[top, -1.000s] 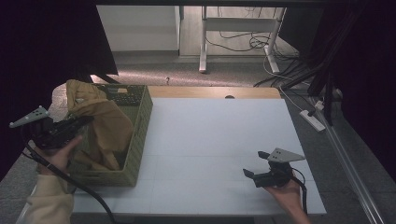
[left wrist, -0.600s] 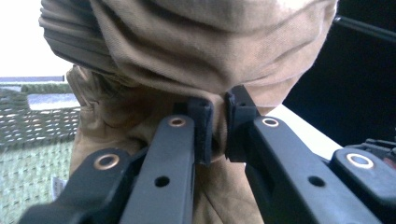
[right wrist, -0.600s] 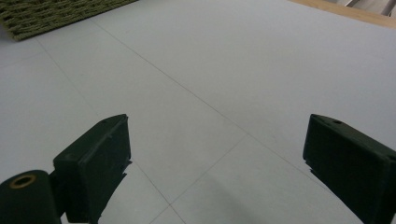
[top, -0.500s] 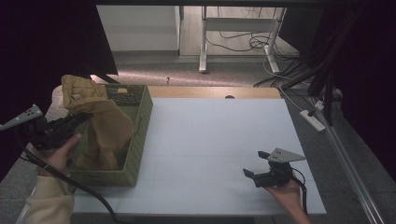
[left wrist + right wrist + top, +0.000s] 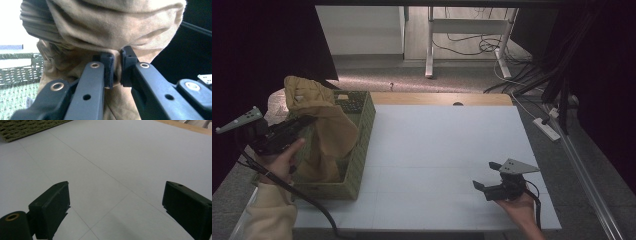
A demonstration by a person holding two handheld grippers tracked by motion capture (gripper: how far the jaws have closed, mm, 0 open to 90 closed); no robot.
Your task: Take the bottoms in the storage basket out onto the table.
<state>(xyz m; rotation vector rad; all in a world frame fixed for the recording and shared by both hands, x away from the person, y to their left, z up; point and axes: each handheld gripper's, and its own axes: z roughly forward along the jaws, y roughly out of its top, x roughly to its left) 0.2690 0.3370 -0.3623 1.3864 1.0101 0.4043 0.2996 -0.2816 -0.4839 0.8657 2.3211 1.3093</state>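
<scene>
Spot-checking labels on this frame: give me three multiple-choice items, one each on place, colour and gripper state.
1. Where does the tan garment hang?
A. over the green woven basket
B. on the white tabletop
C. on the floor

2. What colour is the basket?
A. red
B. green
C. blue

3. How do the jaws of the right gripper stand?
A. clamped on cloth
B. shut, nothing between
C. open, nothing between

Answers: 1 A, the left gripper pinches the cloth above the basket; 2 B, green weave; 3 C, bare tabletop shows between its jaws.

A white rectangular tabletop spreads wide, with a light wooden strip running along its far edge. Beyond stands a white metal table leg amid black cables, and a white power strip lies at right.
</scene>
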